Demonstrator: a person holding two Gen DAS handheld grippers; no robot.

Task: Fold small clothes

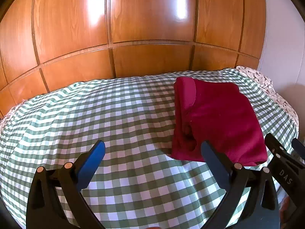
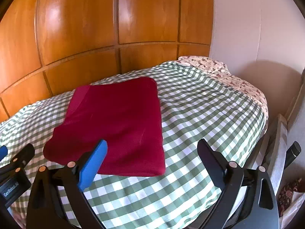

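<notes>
Lying folded flat on the checked bed [image 2: 200,114], the crimson garment [image 2: 118,120] looks soft, light and floppy, best pinched at a near corner, while left claw [image 1: 152,150] and right claw [image 2: 152,148] both gape, empty.

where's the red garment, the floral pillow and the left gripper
red garment [image 2: 118,120], right wrist view, middle of its folded top face
floral pillow [image 2: 205,63], right wrist view, its top surface
left gripper [image 1: 152,150], left wrist view, midway between its open fingertips
</notes>
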